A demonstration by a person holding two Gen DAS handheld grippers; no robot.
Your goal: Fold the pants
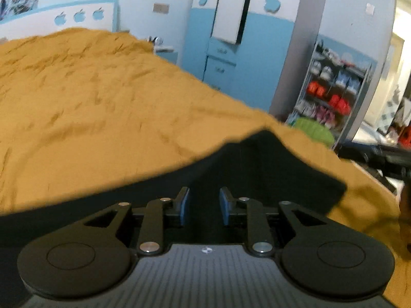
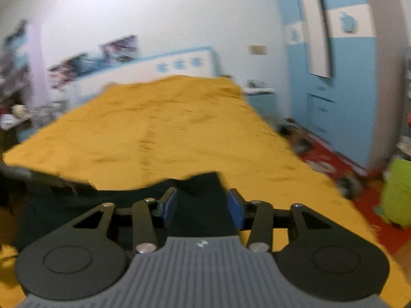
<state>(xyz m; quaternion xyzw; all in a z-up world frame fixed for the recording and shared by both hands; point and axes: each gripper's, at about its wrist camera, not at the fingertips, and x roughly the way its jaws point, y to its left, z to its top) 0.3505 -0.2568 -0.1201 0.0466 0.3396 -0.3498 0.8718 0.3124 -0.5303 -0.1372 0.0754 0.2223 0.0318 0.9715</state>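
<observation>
pants (image 1: 257, 159) between left claw (image 1: 204, 205) fingers

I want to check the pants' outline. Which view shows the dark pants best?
Left wrist: the pants show a sharp raised edge on the blanket, ahead of the left claw. Right wrist shows them blurred.

Pants (image 1: 257, 164): dark, near-black cloth, lying on the bed (image 1: 102, 102) at its near edge. Left wrist view: a peaked corner stands up against the bed's ochre cover. Right wrist view (image 2: 203, 192): blurred, fold state unclear.
</observation>
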